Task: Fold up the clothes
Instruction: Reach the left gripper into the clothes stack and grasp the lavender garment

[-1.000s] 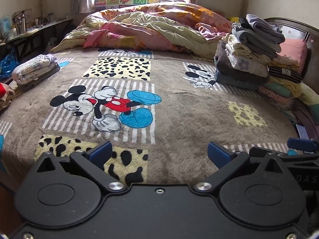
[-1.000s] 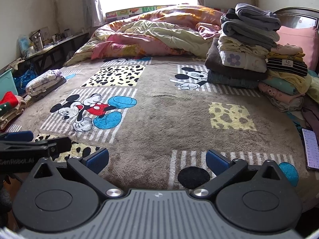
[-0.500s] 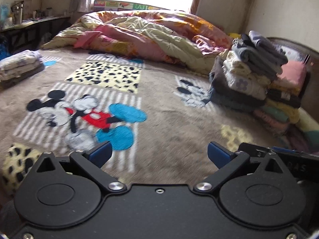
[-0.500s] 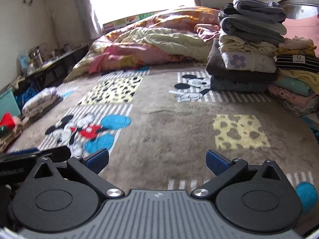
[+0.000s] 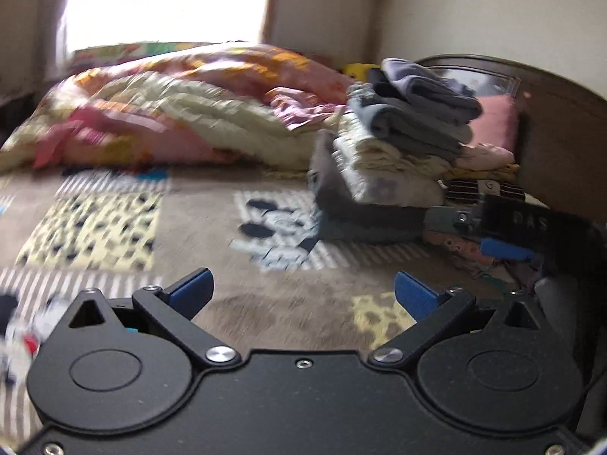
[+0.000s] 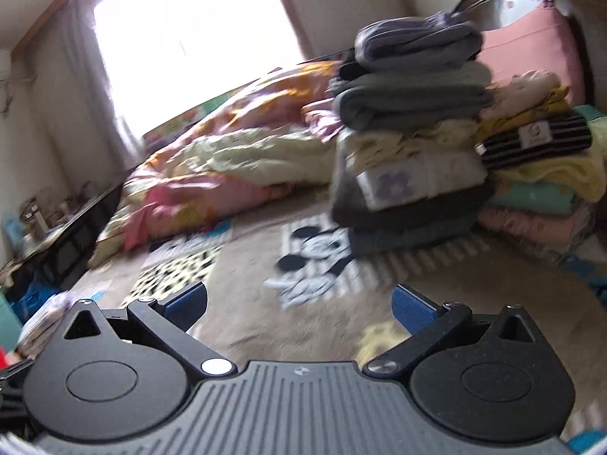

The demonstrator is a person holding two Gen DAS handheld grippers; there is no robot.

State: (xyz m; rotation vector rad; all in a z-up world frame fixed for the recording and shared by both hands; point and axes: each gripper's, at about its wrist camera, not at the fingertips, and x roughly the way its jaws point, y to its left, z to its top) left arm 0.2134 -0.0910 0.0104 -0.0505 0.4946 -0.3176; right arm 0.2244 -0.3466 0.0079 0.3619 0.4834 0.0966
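Note:
A tall stack of folded clothes [image 5: 402, 151] [image 6: 409, 144] stands at the right of the bed, grey pieces on top, cream and dark ones below. Beside it lies a lower pile [image 6: 542, 174] with a striped black garment and yellow and pink pieces. My left gripper [image 5: 301, 294] is open and empty, low over the blanket, short of the stack. My right gripper [image 6: 297, 303] is open and empty too, facing the stack from close. The right gripper's body [image 5: 504, 227] shows at the right edge of the left wrist view. Both views are blurred.
A brown cartoon-mouse blanket [image 5: 212, 227] [image 6: 334, 295] covers the bed. A crumpled pink, orange and cream quilt [image 5: 182, 113] [image 6: 242, 159] lies at the back under a bright window. A dark headboard [image 5: 561, 113] and pink pillow [image 6: 531, 49] are right. A cluttered dark shelf [image 6: 57, 235] is left.
Both grippers have swung right and forward toward the clothes stack, which now looks larger and nearer. The right wrist view has tilted. Both stayed open.

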